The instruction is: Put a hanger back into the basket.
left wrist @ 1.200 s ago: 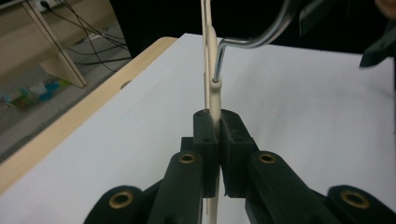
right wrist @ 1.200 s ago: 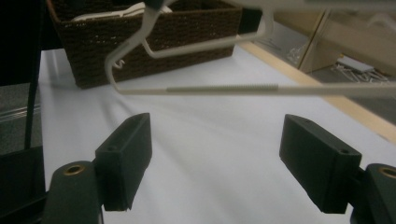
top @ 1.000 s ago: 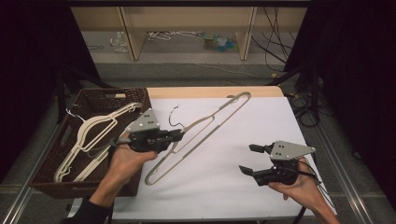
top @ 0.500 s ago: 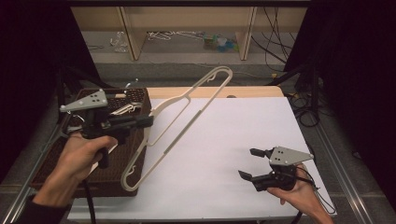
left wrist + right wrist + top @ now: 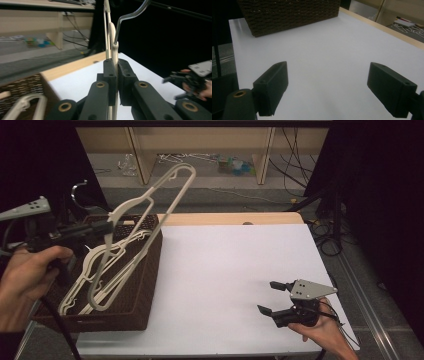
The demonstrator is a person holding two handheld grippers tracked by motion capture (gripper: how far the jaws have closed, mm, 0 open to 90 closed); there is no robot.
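Observation:
My left gripper is shut on the neck of a cream plastic hanger and holds it tilted in the air over a dark wicker basket. In the left gripper view the jaws clamp the hanger just below its metal hook. Several more cream hangers lie in the basket. My right gripper rests low over the white table near its front right; its jaws have just been opening and stand open with nothing between them.
The white tabletop has a wooden strip along its far edge. Behind it stands a low shelf unit, with clutter and cables on the floor. The basket sits at the table's left end.
My left gripper has lifted the hanger off the table and carried it left and up over the basket. The right gripper stayed put and its jaws spread slightly wider.

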